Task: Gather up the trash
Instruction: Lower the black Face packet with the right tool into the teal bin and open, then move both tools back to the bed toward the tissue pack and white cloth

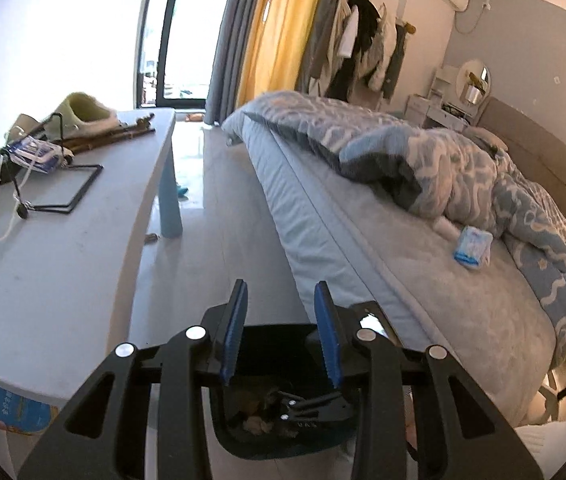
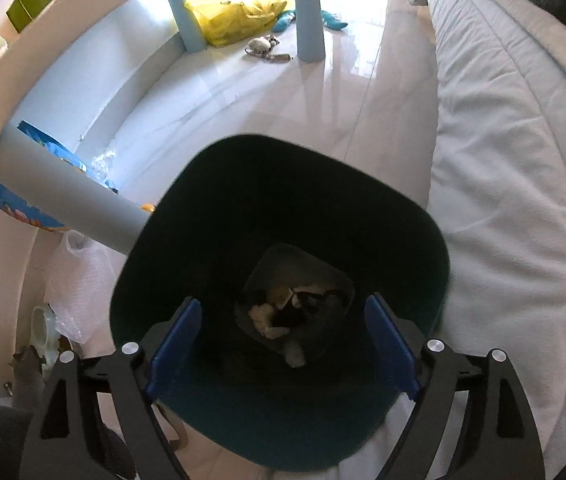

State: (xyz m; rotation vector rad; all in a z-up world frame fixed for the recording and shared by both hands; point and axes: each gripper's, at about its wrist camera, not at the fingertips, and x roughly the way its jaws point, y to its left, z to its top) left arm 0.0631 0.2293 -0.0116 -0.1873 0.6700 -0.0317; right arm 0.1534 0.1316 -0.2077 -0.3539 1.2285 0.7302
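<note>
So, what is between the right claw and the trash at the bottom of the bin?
Nothing: in the right wrist view the right claw hangs open over the dark bin, and only empty bin space separates it from the crumpled trash below.

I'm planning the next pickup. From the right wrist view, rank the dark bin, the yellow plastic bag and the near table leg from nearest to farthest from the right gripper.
1. Dark bin: directly below the right gripper, whose jaws are open over it.
2. Near table leg: to the left, passing behind the bin's rim.
3. Yellow plastic bag: far ahead on the floor, under the table.
</note>
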